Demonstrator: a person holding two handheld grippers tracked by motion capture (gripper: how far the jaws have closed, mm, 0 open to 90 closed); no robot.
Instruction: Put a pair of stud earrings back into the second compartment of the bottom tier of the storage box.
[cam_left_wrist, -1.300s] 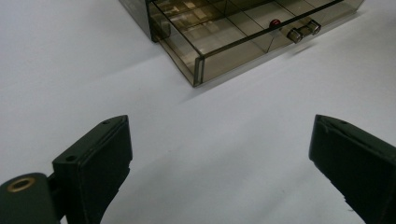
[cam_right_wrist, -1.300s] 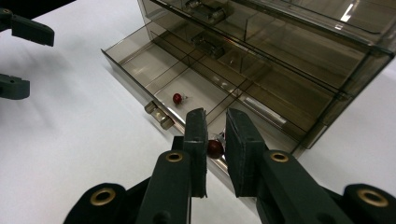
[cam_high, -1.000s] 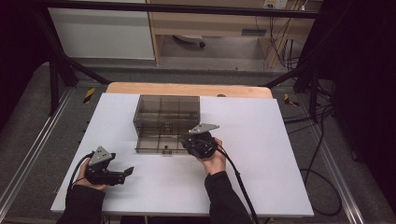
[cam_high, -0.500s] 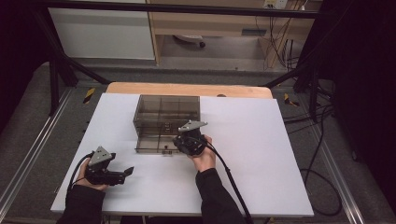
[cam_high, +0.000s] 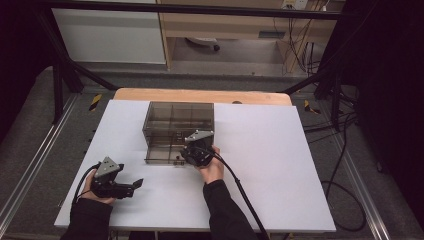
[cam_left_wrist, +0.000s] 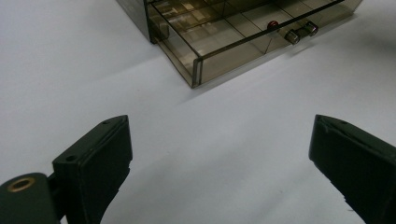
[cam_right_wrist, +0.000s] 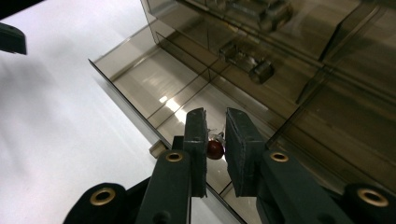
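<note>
Right gripper (cam_right_wrist: 215, 149) fingers clenched on small red knob (cam_right_wrist: 215, 148) at drawer (cam_right_wrist: 154, 84) front, centre of high view. Smoky plastic drawer cabinet (cam_high: 178, 120) behind, on white tabletop (cam_high: 280, 165). Left gripper (cam_high: 134, 184) lower left, fingers released, holding nothing.

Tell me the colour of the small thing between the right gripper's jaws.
Dark red, on the small round piece; clearest in the right gripper view.
</note>
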